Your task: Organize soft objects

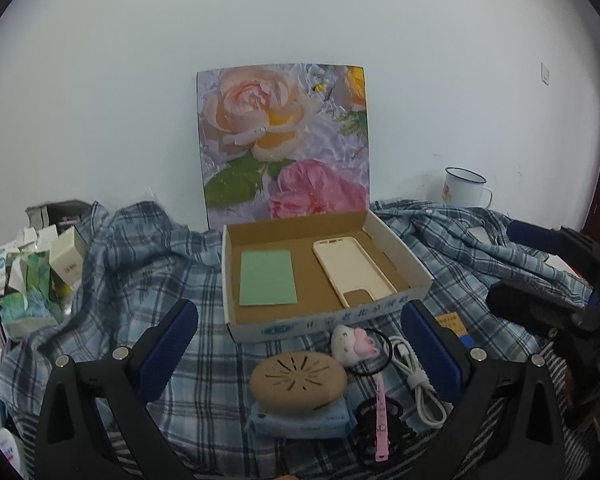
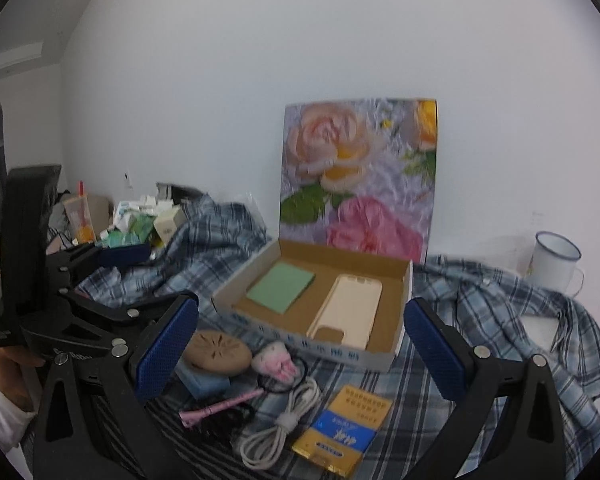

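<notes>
Both claws hover spread apart and empty over a plaid cloth (image 1: pixel 172 280). Soft items lie in a cluster just near of the open cardboard box (image 1: pixel 395 240), which already holds a green pad (image 1: pixel 268 278) and a cream phone case (image 1: pixel 353 272). The tan round cushion (image 1: pixel 298 380) sits directly between the left claw (image 1: pixel 300 344) fingers, resting on a blue pack (image 1: pixel 300 420). From the right claw (image 2: pixel 301 350) it lies off to the left. The left claw appears the nearer; the box lies straight beyond the cushion.
</notes>
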Action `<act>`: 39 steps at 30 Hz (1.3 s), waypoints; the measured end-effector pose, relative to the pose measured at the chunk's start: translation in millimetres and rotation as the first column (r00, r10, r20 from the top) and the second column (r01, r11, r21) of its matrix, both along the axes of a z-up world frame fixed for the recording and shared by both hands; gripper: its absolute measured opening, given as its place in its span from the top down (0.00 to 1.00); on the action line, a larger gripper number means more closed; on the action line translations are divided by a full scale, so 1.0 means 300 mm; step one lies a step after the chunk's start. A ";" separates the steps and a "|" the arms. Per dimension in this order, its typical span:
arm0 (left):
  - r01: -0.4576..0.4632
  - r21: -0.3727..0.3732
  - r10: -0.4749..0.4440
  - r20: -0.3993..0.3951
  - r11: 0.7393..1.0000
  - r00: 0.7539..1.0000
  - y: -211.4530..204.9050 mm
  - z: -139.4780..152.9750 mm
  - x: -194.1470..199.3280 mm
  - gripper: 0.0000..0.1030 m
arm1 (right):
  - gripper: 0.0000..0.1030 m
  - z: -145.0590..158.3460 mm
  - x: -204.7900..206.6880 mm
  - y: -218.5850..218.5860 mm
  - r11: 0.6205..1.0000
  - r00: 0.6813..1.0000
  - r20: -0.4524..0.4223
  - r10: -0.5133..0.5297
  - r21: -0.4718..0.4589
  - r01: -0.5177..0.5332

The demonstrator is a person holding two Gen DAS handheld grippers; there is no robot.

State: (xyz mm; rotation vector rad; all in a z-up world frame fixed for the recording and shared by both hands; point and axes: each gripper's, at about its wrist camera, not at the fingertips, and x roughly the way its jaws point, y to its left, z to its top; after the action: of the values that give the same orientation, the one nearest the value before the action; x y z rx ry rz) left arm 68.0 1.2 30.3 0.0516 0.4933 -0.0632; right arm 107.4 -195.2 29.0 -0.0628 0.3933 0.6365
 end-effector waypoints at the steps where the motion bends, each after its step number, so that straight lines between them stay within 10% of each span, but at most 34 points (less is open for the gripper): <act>1: 0.002 -0.001 -0.002 0.000 1.000 1.000 0.000 -0.006 -0.003 0.00 | 0.00 -0.013 -0.002 0.001 1.000 1.000 -0.004 0.004 -0.006 -0.004; 39: 0.037 -0.029 -0.041 -0.166 0.999 0.985 0.015 -0.178 0.047 0.00 | 0.00 -0.203 0.049 -0.009 0.998 0.990 -0.142 -0.016 -0.058 0.007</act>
State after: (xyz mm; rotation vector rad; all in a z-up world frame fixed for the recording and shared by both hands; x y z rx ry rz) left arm 82.2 5.7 -23.0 0.0310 0.6591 -0.1129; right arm 122.0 -197.8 -31.9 -0.0694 0.5499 0.6203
